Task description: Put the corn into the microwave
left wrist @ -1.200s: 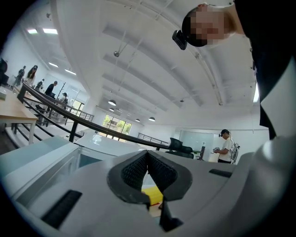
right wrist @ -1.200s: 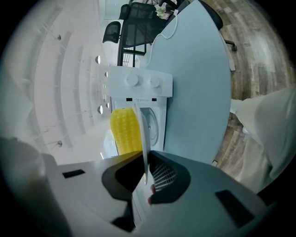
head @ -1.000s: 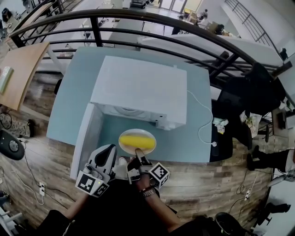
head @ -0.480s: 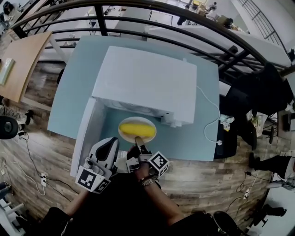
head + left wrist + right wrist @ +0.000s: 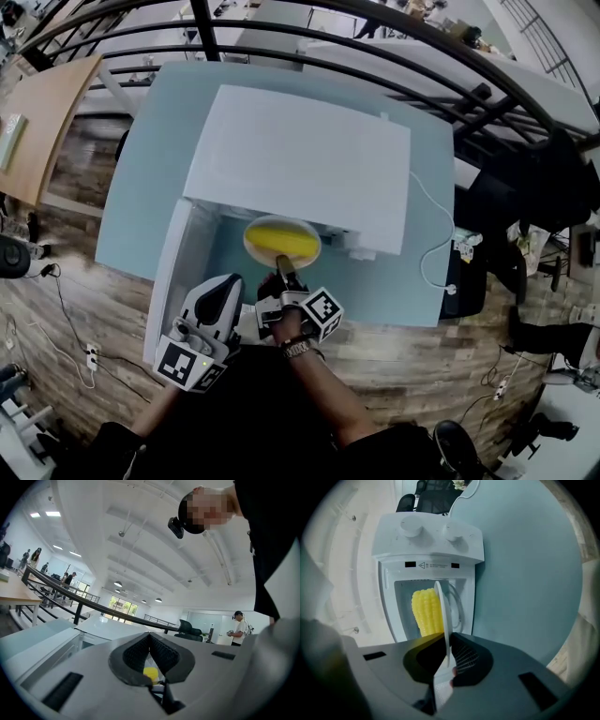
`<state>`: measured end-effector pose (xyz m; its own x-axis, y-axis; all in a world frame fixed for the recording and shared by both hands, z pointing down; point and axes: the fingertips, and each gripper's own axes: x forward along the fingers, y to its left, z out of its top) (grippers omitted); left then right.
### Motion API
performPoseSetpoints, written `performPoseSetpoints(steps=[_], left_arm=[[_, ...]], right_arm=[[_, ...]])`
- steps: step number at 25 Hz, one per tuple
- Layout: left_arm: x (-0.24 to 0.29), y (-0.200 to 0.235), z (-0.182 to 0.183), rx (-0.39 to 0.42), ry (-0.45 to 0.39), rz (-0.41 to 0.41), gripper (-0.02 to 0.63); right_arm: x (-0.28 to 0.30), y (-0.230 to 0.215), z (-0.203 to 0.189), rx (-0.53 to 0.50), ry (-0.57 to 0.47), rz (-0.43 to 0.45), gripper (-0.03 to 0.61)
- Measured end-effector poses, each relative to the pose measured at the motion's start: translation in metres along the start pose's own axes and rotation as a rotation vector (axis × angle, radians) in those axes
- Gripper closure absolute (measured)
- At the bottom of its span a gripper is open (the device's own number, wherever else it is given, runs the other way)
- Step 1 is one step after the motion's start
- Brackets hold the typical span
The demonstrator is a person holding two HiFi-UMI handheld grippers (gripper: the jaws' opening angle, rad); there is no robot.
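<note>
A yellow corn cob point(image 5: 279, 240) lies on a white plate point(image 5: 254, 246). My right gripper point(image 5: 284, 271) is shut on the plate's near rim. The plate's far edge is at the open front of the white microwave point(image 5: 300, 164), partly under its top. In the right gripper view the plate point(image 5: 443, 616) stands edge-on between the jaws, with the corn point(image 5: 425, 612) to its left and the microwave point(image 5: 429, 541) cavity right behind. The microwave door point(image 5: 178, 272) is swung open at the left. My left gripper point(image 5: 225, 289) hangs beside that door, shut and holding nothing.
The microwave stands on a light-blue table point(image 5: 141, 169). Its white power cable point(image 5: 433, 234) runs down the table's right side. A black railing point(image 5: 394, 75) crosses behind the table. Wooden floor lies around it.
My right gripper has carried the plate with the corn forward to the microwave's opening. The left gripper has stayed by the open door.
</note>
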<state>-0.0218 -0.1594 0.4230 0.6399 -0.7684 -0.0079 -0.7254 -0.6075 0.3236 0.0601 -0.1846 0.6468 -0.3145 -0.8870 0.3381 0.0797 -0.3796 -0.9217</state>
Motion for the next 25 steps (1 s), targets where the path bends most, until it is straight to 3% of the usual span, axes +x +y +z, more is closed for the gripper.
performPoseSetpoints(steps=[13, 25], left_arm=[[0.010, 0.021, 0.001, -0.021, 0.014, 0.044, 0.611], [0.021, 0.026, 0.001, -0.033, 0.001, 0.024, 0.611]], right_arm=[[0.055, -0.013, 0.008, -0.002, -0.007, -0.039, 0.554], [0.089, -0.023, 0.021, -0.014, -0.020, -0.059, 0.552]])
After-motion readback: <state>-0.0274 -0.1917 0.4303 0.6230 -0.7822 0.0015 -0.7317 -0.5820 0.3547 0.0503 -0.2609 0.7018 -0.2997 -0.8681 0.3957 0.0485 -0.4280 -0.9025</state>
